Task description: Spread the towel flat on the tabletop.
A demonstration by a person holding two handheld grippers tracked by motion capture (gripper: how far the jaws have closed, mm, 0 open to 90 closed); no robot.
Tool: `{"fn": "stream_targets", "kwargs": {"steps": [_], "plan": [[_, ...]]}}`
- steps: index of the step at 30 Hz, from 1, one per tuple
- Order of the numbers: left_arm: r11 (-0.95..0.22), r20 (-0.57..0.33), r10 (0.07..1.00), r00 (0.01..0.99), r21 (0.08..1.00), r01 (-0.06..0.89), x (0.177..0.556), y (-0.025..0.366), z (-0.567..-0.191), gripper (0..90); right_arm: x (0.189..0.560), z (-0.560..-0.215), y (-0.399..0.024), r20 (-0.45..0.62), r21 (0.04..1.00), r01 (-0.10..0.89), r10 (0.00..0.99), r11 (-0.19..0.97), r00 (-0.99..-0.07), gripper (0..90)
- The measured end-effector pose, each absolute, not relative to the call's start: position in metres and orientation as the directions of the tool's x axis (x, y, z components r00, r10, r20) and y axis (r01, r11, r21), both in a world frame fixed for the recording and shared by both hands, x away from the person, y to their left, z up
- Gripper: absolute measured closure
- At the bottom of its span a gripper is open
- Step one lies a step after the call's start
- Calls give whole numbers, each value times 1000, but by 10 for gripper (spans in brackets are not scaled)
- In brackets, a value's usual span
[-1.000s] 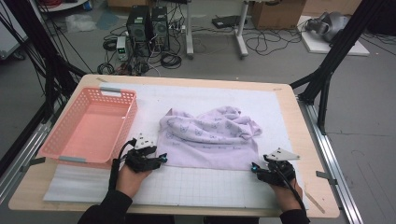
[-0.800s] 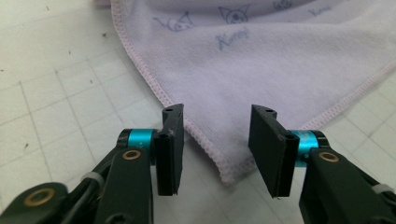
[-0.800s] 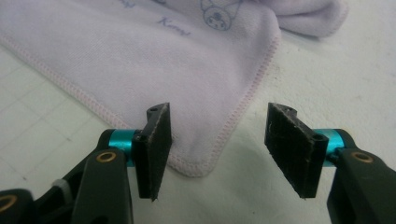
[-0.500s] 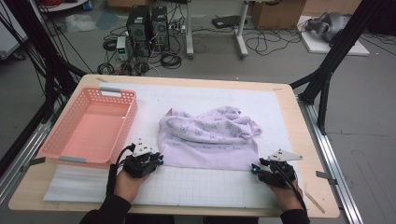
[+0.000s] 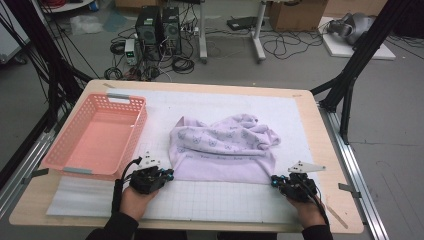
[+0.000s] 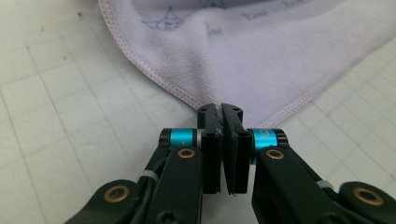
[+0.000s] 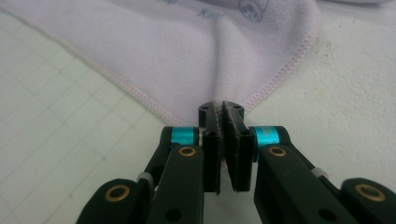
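A lilac towel [image 5: 225, 150] with small printed figures lies rumpled on the white gridded mat [image 5: 210, 200]. My left gripper [image 5: 170, 174] is at the towel's near left corner. In the left gripper view the left gripper [image 6: 222, 112] has just closed, and its jaws pinch the stitched corner of the towel [image 6: 261, 56]. My right gripper [image 5: 274, 181] is at the near right corner. In the right gripper view the right gripper [image 7: 222, 109] has just closed too, shut on that corner of the towel [image 7: 177, 60]. Both corners still rest on the mat.
A pink plastic basket [image 5: 97, 135] with nothing in it stands on the left of the table, just beyond my left hand. The wooden table edge [image 5: 330, 150] runs close on the right. Black frame legs, computers and cables stand on the floor beyond.
Both grippers' jaws have closed onto the towel's near corners. The left hand has shifted slightly toward the near edge. The towel lies as before.
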State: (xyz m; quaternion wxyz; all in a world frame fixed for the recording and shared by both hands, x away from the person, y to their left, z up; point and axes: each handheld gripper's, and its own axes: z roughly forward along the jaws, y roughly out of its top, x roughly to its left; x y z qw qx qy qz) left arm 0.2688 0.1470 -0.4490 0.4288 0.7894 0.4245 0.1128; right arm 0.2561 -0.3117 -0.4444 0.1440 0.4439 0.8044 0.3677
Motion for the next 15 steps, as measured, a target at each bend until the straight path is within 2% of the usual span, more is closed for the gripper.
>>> {"fn": "stream_targets", "kwargs": {"steps": [9,15], "plan": [[-272,-237,720,652,768,579,247,160,-438,863,225,-438,-314,78,689,611,798,390,-597,860],[-305,-238,697,676,755,581,225,162,-438,862,203,-434,-315,81,680,604,777,415,-624,860]]}}
